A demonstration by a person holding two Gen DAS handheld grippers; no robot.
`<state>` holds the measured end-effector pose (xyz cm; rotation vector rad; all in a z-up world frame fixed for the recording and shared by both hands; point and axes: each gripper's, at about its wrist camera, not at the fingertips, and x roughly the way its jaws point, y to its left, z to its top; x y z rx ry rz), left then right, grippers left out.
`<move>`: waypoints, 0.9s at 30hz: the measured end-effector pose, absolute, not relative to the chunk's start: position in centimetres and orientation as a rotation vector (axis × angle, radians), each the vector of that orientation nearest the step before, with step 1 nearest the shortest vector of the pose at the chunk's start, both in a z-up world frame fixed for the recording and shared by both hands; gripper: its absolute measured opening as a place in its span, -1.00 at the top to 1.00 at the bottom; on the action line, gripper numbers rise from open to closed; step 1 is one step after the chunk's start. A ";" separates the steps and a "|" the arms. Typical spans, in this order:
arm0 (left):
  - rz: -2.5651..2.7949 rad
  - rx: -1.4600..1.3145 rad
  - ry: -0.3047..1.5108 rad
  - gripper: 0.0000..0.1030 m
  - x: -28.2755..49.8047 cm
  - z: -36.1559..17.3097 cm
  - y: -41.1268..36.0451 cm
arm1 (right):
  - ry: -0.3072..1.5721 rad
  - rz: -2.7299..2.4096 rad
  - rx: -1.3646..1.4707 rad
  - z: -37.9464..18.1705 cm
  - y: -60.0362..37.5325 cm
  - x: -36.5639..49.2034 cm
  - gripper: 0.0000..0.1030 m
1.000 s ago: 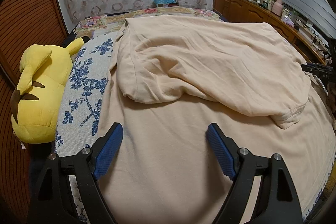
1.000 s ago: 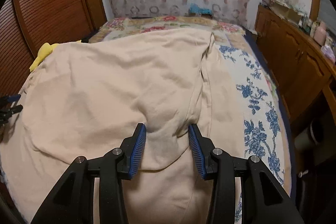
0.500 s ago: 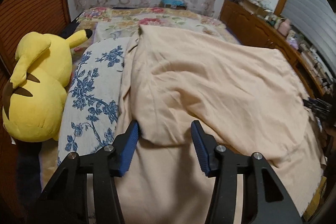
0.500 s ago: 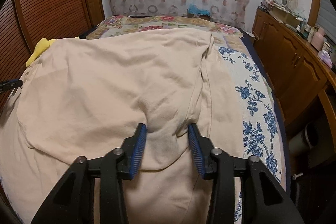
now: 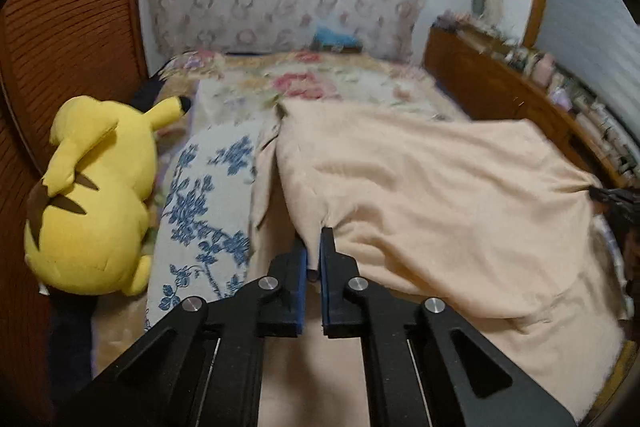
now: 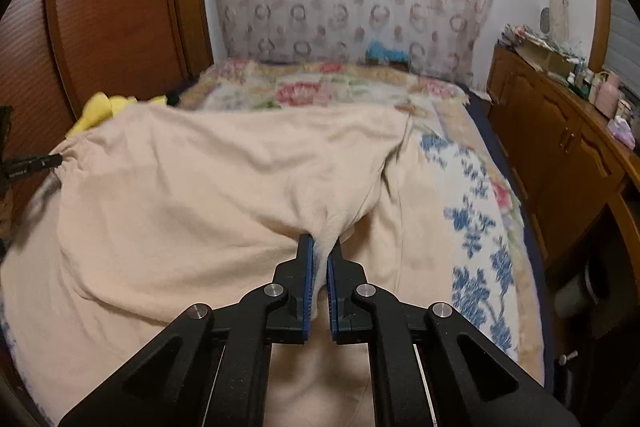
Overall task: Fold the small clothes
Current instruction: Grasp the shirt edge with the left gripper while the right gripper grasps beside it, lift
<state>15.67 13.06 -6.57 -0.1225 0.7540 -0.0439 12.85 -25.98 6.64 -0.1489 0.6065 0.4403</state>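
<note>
Spread across a bed, a pale peach garment lies soft and rumpled, its upper layer folded over the lower one and gathered into ridges where two grippers pinch it. The left gripper has just been closing and now stands clamped on a fold of the cloth at the garment's left side, near the bed's left edge; the blue pads sit nearly together with fabric bunched at their tips. The right gripper has likewise just been closing and is pressed shut on a tuck of cloth at the garment's right side, the fabric drawn up between its pads. From each camera the other gripper shows only as a dark tip at the garment's far edge.

Beneath the garment a blue-flowered cover is bare along both long edges of the bed, and a rose-patterned quilt lies open toward the head. A yellow plush toy rests on the left edge against a wooden slatted wall. A wooden cabinet crowded with small items runs close along the right side.
</note>
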 end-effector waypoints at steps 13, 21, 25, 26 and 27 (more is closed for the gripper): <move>-0.103 -0.125 0.678 0.89 10.1 -2.9 13.4 | 0.486 0.463 -0.135 8.2 -28.8 7.7 0.90; -0.131 -0.162 0.655 0.89 5.1 -2.6 13.7 | 0.465 0.486 -0.143 7.8 -30.8 3.3 0.90; -0.137 -0.165 0.630 0.89 3.1 -1.3 13.7 | 0.462 0.500 -0.124 8.2 -31.8 2.0 0.90; -0.139 -0.165 0.620 0.89 2.6 -0.8 13.7 | 0.455 0.507 -0.123 8.4 -32.0 1.4 0.90; -0.140 -0.166 0.614 0.89 2.2 -0.5 13.7 | 0.448 0.511 -0.125 8.8 -32.1 0.9 0.90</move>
